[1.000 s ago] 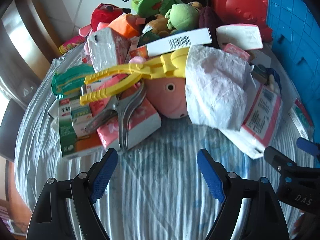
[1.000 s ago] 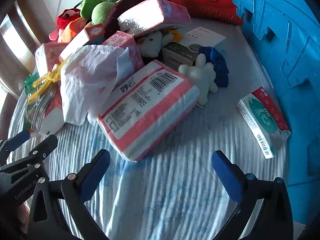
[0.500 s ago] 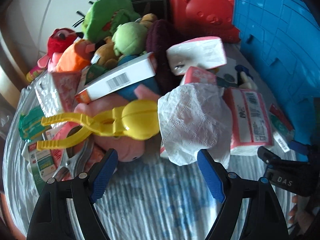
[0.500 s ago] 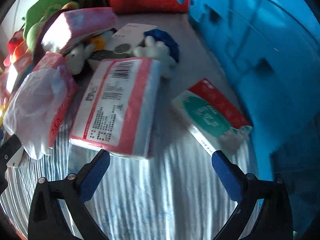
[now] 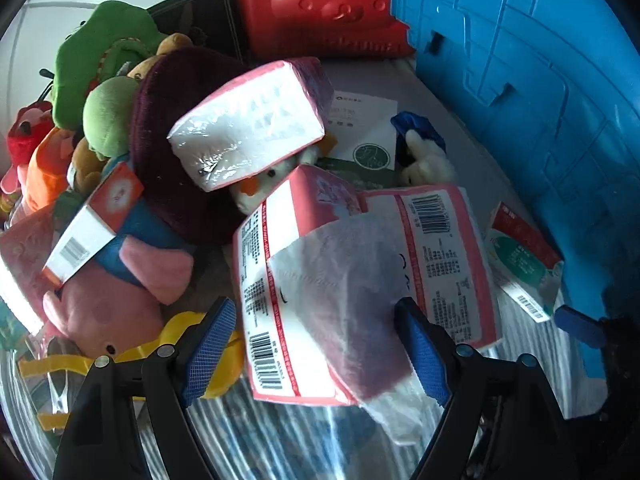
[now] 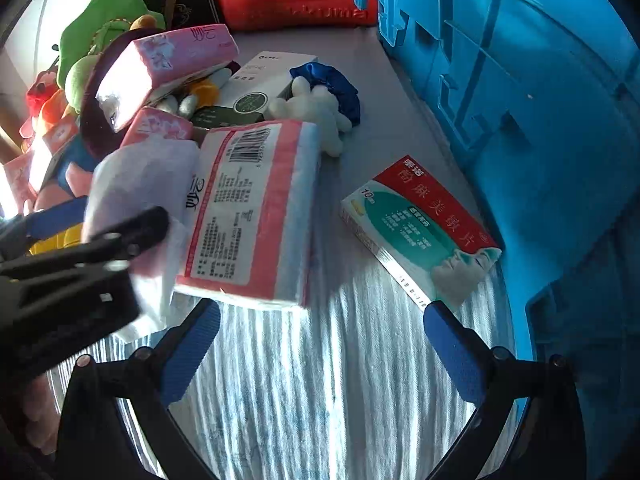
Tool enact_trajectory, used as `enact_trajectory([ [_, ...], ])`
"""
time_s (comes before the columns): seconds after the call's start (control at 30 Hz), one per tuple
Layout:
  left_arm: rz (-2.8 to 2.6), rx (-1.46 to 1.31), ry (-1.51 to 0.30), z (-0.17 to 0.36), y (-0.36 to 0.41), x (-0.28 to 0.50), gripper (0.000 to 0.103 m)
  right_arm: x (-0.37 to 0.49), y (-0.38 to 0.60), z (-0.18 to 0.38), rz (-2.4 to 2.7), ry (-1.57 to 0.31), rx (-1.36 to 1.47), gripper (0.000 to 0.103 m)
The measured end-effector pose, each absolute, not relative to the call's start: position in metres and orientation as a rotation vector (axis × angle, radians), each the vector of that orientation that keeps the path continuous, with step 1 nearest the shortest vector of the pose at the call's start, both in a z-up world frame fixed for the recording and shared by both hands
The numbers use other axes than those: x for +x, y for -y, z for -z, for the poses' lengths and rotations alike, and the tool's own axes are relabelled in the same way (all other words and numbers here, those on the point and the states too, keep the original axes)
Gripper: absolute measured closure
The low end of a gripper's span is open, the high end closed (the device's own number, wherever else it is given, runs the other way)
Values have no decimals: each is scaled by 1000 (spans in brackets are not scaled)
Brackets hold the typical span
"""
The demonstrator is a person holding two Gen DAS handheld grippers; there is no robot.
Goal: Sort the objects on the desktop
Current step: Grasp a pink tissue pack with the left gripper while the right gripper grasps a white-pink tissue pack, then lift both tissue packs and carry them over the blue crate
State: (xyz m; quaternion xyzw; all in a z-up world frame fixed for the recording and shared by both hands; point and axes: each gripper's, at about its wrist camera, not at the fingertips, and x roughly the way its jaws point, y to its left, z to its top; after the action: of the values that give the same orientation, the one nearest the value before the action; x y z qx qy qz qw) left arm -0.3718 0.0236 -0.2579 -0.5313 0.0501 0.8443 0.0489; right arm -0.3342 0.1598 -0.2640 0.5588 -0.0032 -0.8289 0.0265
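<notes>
A pile of desktop objects lies on the striped cloth. My left gripper [image 5: 316, 348] is open, its fingers either side of a crumpled white tissue [image 5: 344, 288] that lies on a pink tissue pack [image 5: 276, 272]. A second pink pack [image 5: 440, 248] lies beside it and also shows in the right wrist view [image 6: 248, 212]. My right gripper [image 6: 320, 356] is open and empty above the cloth, between that pack and a red-and-green medicine box [image 6: 420, 228]. The left gripper [image 6: 80, 264] shows at the left of the right wrist view.
A blue crate [image 6: 540, 100] walls the right side. A red bear-shaped case [image 5: 320, 4] stands at the back. Plush toys [image 5: 104, 80], a maroon hat [image 5: 172, 132], boxes, a yellow clamp [image 5: 192, 344] and a white-and-blue plush [image 6: 320, 104] crowd the left and back.
Both grippers moved forward and to the right. The left gripper closed in on the white tissue, now between its fingers. The right gripper swung toward the medicine box by the blue crate.
</notes>
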Motion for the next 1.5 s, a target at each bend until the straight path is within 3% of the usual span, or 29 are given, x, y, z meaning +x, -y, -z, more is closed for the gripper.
enact_trajectory([
  [0.1, -2565, -1636, -128, 266, -20, -377, 22, -337, -160, 269, 2551, 31, 1718, 0],
  [0.23, -2591, -1658, -98, 269, 5, -369, 48, -341, -151, 271, 2542, 20, 1690, 0],
  [0.3, -2603, -1666, -86, 271, 15, -364, 52, -340, -143, 272, 2522, 17, 1672, 0],
  [0.77, -2675, -1568, -190, 274, 26, -353, 49, -357, -133, 274, 2490, 159, 1648, 6],
  [1.0, -2629, -1566, -107, 271, 44, -352, 52, -372, -122, 277, 2431, 138, 1667, 6],
  [1.13, -2667, -1544, -179, 274, 39, -346, 54, -379, -116, 293, 2404, 90, 1727, 8],
  [1.5, -2710, -1501, -220, 266, 30, -313, 55, -327, -129, 271, 2435, 48, 1738, 13],
])
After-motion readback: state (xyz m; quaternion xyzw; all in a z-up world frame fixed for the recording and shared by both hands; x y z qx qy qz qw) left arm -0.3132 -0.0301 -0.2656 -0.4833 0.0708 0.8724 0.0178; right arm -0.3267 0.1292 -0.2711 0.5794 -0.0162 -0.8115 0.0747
